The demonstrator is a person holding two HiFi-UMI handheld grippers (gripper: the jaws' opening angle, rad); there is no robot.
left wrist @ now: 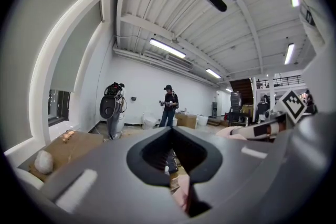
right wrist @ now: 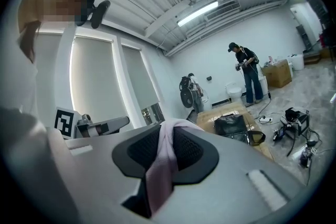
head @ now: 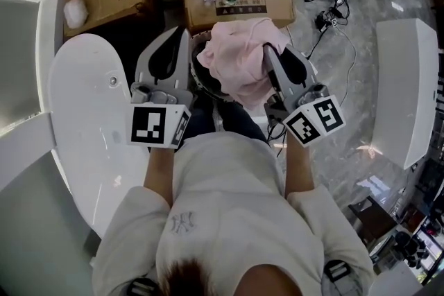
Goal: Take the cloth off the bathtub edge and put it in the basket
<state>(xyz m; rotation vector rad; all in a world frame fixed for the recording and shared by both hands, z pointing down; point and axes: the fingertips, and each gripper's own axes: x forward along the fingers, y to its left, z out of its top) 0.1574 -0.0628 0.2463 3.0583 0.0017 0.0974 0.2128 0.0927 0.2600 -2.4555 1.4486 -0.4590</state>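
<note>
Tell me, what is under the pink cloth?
A dark round basket is under it. Only a bit of its rim peeks out at the left side of the cloth. The cloth covers the rest, so what is inside the basket cannot be seen.

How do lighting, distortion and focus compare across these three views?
Head view: even light, sharp, mild glare on the white bathtub and glossy floor. Left gripper view: heavy fisheye, black corners, ceiling lights blown out, foreground soft. Right gripper view: same fisheye, window overexposed, pink cloth slightly blurred.
</note>
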